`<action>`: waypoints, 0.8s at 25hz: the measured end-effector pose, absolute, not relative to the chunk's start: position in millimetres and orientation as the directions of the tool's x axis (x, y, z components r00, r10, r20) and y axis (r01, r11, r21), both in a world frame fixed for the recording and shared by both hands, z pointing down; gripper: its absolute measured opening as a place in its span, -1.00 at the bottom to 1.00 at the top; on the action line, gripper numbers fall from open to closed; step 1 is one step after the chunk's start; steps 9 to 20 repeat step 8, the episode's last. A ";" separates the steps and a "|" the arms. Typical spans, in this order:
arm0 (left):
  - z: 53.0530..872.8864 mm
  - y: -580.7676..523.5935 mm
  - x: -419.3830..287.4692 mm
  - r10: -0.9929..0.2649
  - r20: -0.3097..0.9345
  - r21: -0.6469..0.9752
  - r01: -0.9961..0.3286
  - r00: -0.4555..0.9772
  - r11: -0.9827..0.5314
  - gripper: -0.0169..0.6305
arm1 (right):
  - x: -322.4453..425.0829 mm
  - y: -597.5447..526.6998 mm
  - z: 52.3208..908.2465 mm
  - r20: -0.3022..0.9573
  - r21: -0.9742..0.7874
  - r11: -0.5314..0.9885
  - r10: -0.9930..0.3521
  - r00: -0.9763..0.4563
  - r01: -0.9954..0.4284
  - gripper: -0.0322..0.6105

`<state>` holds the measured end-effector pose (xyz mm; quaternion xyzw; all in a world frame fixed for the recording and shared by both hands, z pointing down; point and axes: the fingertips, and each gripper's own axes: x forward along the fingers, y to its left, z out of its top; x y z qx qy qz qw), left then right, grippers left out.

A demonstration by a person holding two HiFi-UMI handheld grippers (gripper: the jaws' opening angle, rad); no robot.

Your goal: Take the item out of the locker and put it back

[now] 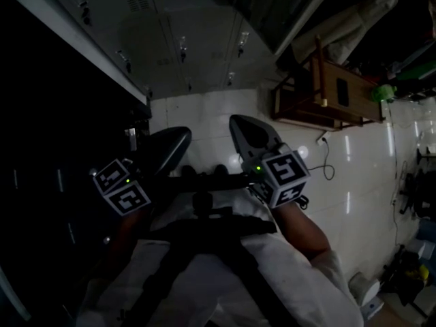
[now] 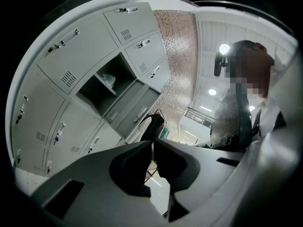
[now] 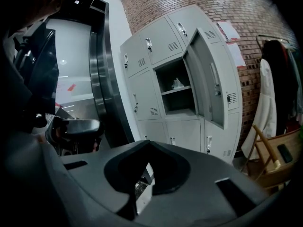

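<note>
A grey bank of lockers (image 3: 189,79) stands ahead, with one compartment (image 3: 176,92) open and its door (image 3: 208,84) swung out to the right. A small pale item (image 3: 177,83) lies on the shelf inside that compartment; it also shows in the left gripper view as the item (image 2: 109,79) in the open compartment (image 2: 105,85). My right gripper (image 3: 149,142) is shut on nothing, well short of the lockers. My left gripper (image 2: 154,140) is shut too, its tips touching, and holds nothing. In the head view the left gripper (image 1: 178,136) and right gripper (image 1: 242,125) hang side by side above the tiled floor.
A wooden chair (image 1: 327,90) with a dark phone on it stands right of the lockers, and a white coat (image 3: 265,108) hangs above it. A cable (image 1: 325,157) trails on the white floor. A steel door frame (image 3: 99,79) rises left of the lockers.
</note>
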<state>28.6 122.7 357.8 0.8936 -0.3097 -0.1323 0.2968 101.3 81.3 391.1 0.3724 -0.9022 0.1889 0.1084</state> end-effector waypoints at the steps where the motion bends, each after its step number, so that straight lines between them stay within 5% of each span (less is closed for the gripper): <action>1: 356.9 122.4 29.3 -0.633 -0.053 0.612 -0.476 0.772 -0.631 -0.91 | 102.1 81.3 390.1 0.335 -0.261 0.653 -0.629 -0.701 -0.711 -0.90; 20: 351.1 116.1 44.5 -0.604 -0.084 0.592 -0.447 0.793 -0.670 -0.91 | 118.8 79.3 382.7 0.334 -0.222 0.641 -0.658 -0.674 -0.735 -0.90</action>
